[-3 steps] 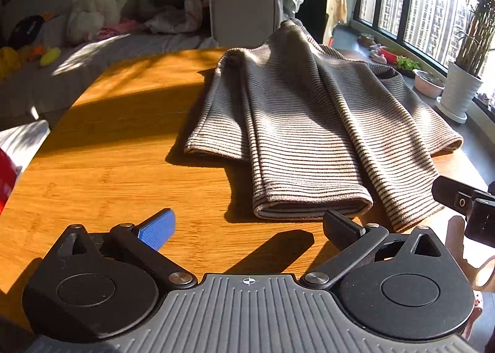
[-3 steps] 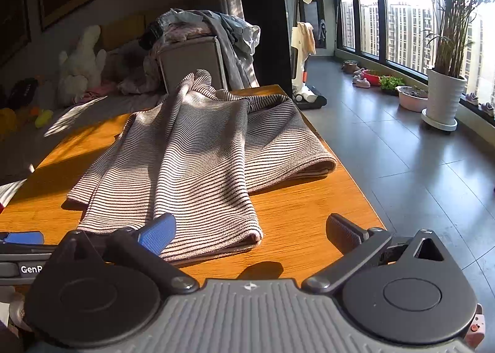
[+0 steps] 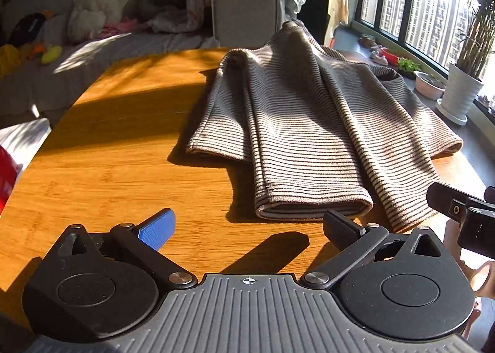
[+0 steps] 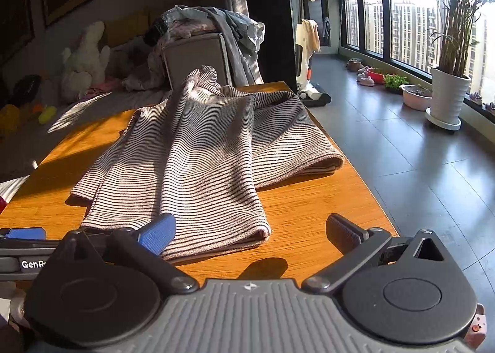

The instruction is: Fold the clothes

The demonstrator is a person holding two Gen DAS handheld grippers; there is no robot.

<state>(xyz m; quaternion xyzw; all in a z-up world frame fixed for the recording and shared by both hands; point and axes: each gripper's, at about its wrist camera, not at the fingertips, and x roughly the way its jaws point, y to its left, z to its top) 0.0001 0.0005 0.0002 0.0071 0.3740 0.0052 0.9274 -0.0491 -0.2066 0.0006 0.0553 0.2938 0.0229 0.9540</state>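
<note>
A brown-and-white striped garment (image 3: 309, 127) lies partly folded on the wooden table (image 3: 117, 148), its near hem toward me and its far end draped off the back edge. It also shows in the right wrist view (image 4: 201, 152). My left gripper (image 3: 247, 226) is open and empty, held just short of the near hem, with its blue finger (image 3: 156, 229) over bare wood. My right gripper (image 4: 250, 232) is open and empty at the garment's near right corner, its blue finger (image 4: 157, 234) over the hem.
A grey box heaped with clothes (image 3: 244, 12) stands behind the table. A bed with a white plush toy (image 3: 92, 9) is at the back left. A potted plant (image 4: 448, 96) and bowls stand on the grey tile floor (image 4: 417, 173) right of the table's edge.
</note>
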